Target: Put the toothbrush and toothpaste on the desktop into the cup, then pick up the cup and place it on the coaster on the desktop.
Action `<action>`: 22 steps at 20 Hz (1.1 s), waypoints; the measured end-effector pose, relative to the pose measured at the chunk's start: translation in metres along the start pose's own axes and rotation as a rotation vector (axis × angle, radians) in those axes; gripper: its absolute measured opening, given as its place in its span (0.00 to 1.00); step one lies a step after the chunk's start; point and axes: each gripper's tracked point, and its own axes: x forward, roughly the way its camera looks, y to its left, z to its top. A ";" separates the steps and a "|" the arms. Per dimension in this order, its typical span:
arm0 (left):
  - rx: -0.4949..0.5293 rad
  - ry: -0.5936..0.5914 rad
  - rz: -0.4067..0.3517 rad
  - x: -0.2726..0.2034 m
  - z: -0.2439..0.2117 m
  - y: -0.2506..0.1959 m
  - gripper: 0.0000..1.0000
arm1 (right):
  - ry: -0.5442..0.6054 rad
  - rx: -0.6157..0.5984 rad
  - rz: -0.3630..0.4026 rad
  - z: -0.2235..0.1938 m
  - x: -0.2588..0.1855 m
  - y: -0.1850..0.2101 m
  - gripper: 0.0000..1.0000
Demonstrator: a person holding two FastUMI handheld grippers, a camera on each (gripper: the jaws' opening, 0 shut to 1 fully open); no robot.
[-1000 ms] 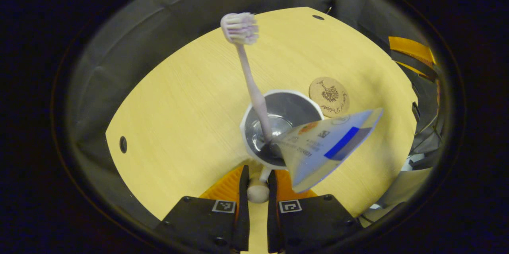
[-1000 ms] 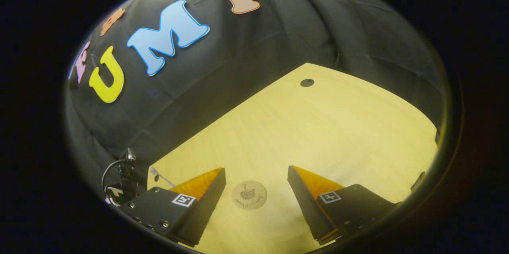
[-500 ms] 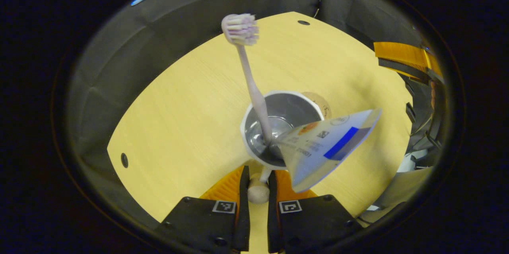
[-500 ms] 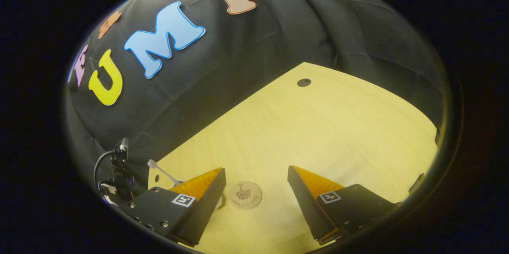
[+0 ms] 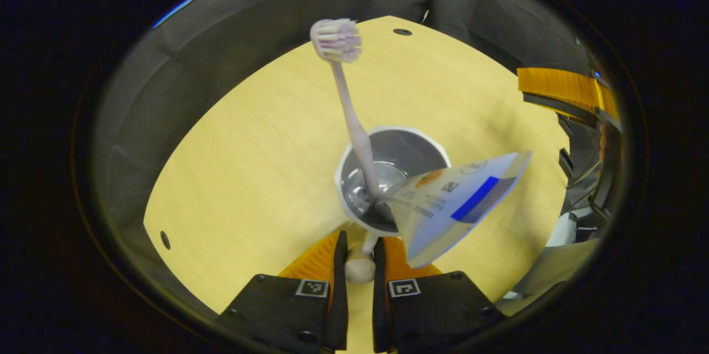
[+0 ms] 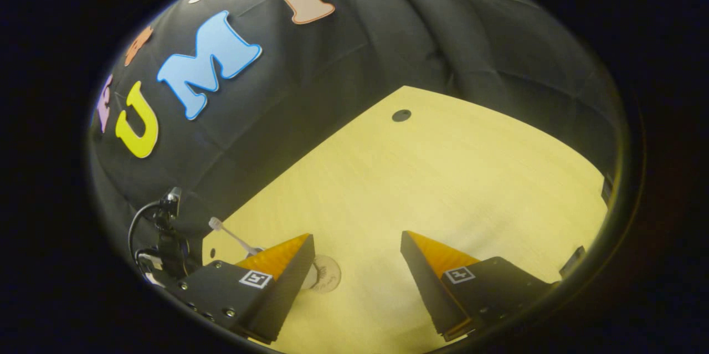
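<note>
Cup [image 5: 396,146] with toothbrush [image 5: 349,116] and toothpaste [image 5: 460,199] inside, handle pinched in left tool [image 5: 359,257] (right tool [image 6: 357,265] wide, empty)

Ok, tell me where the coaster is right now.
In the right gripper view the coaster lies on the desktop at bottom centre, beside that gripper's left-hand finger, with the cup partly over it.

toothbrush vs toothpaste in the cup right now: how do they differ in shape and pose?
The toothbrush is a thin stick with a bristled head, standing steeply out of the cup; the toothpaste is a broad, flat tube that widens toward its free end. The toothbrush leans on the cup's left rim; the toothpaste tilts out over the right rim. Both have their lower ends inside the cup, whose handle the left gripper clamps.
</note>
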 end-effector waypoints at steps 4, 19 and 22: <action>0.002 0.004 -0.005 0.004 0.005 -0.008 0.25 | 0.010 0.011 -0.006 0.003 0.008 -0.014 0.97; -0.057 0.010 0.020 -0.013 0.001 -0.007 0.25 | 0.051 0.031 -0.001 0.004 0.019 -0.027 0.97; -0.057 0.021 0.027 -0.020 0.000 0.002 0.26 | 0.054 0.036 0.006 0.004 0.020 -0.025 0.97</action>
